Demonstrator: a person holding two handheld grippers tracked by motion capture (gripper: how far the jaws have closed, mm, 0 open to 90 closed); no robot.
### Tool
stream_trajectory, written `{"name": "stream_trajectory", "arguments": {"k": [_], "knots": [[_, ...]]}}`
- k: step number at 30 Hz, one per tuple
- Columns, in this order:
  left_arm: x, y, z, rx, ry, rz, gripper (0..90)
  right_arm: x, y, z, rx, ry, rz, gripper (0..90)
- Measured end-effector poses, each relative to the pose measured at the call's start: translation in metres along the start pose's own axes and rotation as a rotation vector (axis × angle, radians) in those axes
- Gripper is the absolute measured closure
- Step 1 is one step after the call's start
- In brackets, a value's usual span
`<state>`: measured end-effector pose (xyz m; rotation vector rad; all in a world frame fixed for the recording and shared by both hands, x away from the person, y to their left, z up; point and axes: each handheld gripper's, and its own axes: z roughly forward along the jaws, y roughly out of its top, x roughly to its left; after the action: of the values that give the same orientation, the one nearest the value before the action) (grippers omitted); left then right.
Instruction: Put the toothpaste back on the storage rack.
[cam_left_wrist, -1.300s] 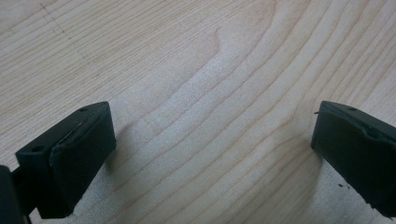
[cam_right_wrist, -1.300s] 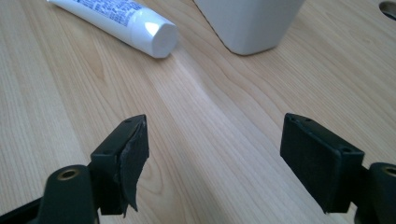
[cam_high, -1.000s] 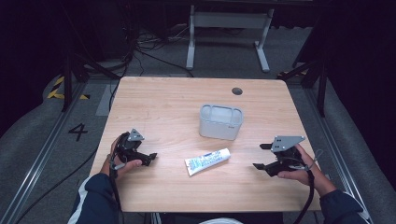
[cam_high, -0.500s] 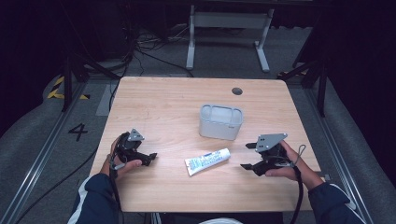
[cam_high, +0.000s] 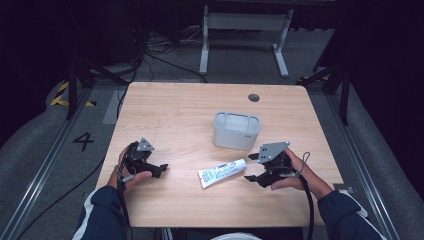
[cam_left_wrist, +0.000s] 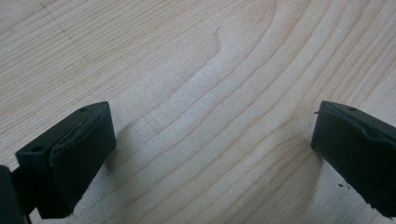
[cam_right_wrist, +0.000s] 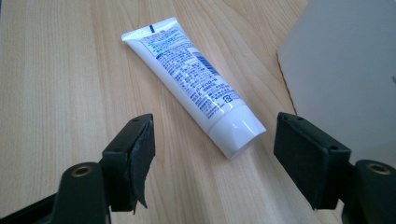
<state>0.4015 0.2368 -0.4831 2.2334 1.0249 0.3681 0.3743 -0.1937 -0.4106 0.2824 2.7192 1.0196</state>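
The right gripper (cam_high: 252, 167) sits released, jaws spread just beside the cap of the tube (cam_high: 222, 172) lying on the bench (cam_high: 185, 110). The left gripper (cam_high: 162, 169) rests released, grasping nothing.

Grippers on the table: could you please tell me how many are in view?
2. The left gripper is near the table's front left edge, open; the right gripper is at front right, open beside the tube's cap.

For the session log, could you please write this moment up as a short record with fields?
surface: wooden table
tube: white tube lying flat, cap towards the right gripper
container: grey container upright, behind the tube
left gripper: open, over bare wood
right gripper: open, aimed at the tube's cap, not touching
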Motion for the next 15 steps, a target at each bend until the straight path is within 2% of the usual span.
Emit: {"name": "stream_trajectory", "arguments": {"k": [8,13,15], "knots": [[0.000,0.000,0.000,-0.001,0.000,0.001,0.1,0.002,0.011,0.011,0.009,0.012,-0.034,31.9],[0.000,0.000,0.000,0.000,0.000,0.000,0.1,0.000,0.016,0.016,0.014,0.031,-0.041,31.9],[0.000,0.000,0.000,0.000,0.000,0.000,0.2,0.001,0.022,0.021,0.032,0.046,-0.059,31.9]]}}
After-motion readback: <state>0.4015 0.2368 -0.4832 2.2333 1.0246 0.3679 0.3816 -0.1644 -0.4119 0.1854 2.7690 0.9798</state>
